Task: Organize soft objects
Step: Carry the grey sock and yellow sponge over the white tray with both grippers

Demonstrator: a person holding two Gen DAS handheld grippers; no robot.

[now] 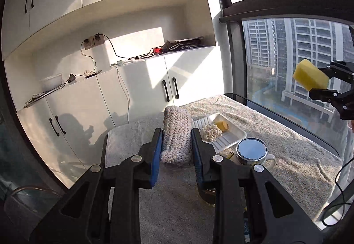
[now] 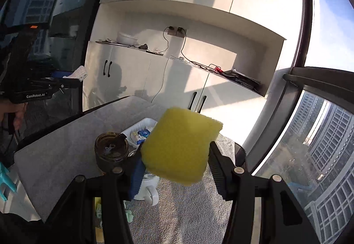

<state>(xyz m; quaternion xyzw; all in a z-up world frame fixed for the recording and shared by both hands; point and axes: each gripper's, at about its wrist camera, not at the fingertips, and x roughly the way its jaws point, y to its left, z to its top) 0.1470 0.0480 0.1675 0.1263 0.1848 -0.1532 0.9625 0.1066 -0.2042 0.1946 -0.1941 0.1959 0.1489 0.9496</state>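
A bright yellow foam sponge block (image 2: 180, 146) fills the lower centre of the right wrist view, between black gripper fingers with blue pads (image 2: 137, 175). In the left wrist view, a cream braided-rope knit piece (image 1: 177, 133) sits at centre, a white ridged foam tray (image 1: 230, 140) to its right, on grey carpet-textured table covering (image 1: 276, 144). White cabinets with black handles (image 1: 170, 89) stand behind.

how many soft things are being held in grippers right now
2: a knitted cloth clamped in the left gripper above the table, and a yellow sponge held up in the right gripper. More soft items lie in the white tray.
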